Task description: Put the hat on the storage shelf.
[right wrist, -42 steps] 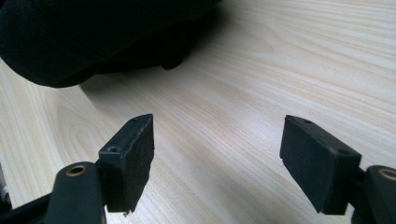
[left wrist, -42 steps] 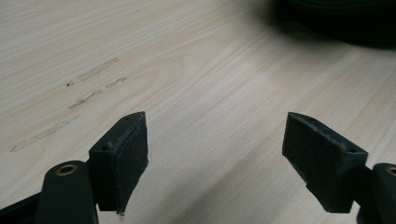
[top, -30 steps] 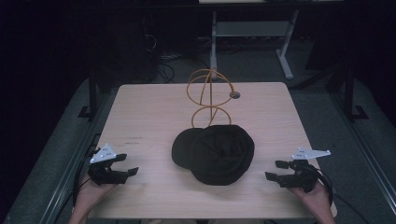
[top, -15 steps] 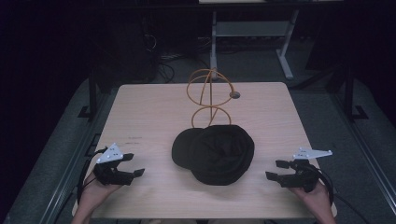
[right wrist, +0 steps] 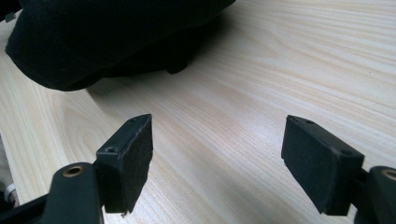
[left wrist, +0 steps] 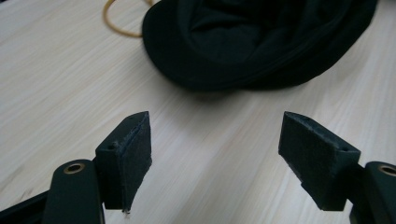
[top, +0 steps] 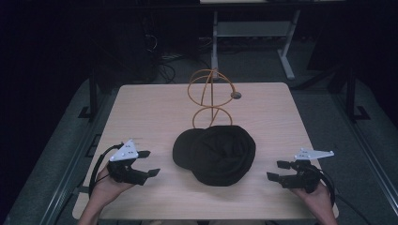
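Step in hand, by judgement: approach to black cap [top: 220, 152]; best taken low and level, at brim or crown edge. Left hand-held gripper [top: 146, 163]: wide open, empty, left of cap, apart. Right hand-held gripper [top: 278, 170]: wide open, empty, right of cap. Cap: mid-tabletop [top: 141, 108], just before orange wire stand [top: 211, 93].
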A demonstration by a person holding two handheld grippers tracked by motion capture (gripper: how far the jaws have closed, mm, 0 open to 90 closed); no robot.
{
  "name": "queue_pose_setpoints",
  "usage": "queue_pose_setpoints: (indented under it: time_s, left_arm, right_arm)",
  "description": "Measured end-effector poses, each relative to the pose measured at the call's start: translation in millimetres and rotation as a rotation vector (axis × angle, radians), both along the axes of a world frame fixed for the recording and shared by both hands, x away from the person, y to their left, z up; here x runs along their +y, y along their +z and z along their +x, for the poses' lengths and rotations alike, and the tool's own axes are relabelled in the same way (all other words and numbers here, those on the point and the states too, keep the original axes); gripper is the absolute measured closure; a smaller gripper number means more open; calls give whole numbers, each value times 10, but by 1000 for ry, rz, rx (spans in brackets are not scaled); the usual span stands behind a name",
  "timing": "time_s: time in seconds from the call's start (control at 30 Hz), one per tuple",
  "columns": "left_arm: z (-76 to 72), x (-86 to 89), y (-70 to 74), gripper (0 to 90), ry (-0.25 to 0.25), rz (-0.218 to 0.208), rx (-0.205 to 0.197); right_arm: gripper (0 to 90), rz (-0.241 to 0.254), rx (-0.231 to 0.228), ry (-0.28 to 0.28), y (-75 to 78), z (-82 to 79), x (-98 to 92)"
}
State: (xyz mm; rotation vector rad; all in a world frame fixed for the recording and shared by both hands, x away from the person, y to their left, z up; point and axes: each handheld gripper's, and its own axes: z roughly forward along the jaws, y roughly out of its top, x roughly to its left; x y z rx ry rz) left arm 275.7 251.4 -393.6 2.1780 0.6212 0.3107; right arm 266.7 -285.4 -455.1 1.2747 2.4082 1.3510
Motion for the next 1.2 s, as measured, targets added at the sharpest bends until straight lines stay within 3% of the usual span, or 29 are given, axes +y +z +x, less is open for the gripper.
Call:
queue_pose_setpoints:
  time_s: [0.3, 0.57, 1.2]
  left_arm:
    - [37, -294, 60, 266, -87, 16, 2]
    - [72, -589, 74, 316, -171, 14, 29]
    - [115, -1133, 105, 390, -280, 40, 58]
  right_arm:
    - [243, 1, 0, 2, 0, 0, 2]
    - [243, 2, 0, 3, 1, -2, 0]
    - [242, 4, 0, 7, 11, -11, -5]
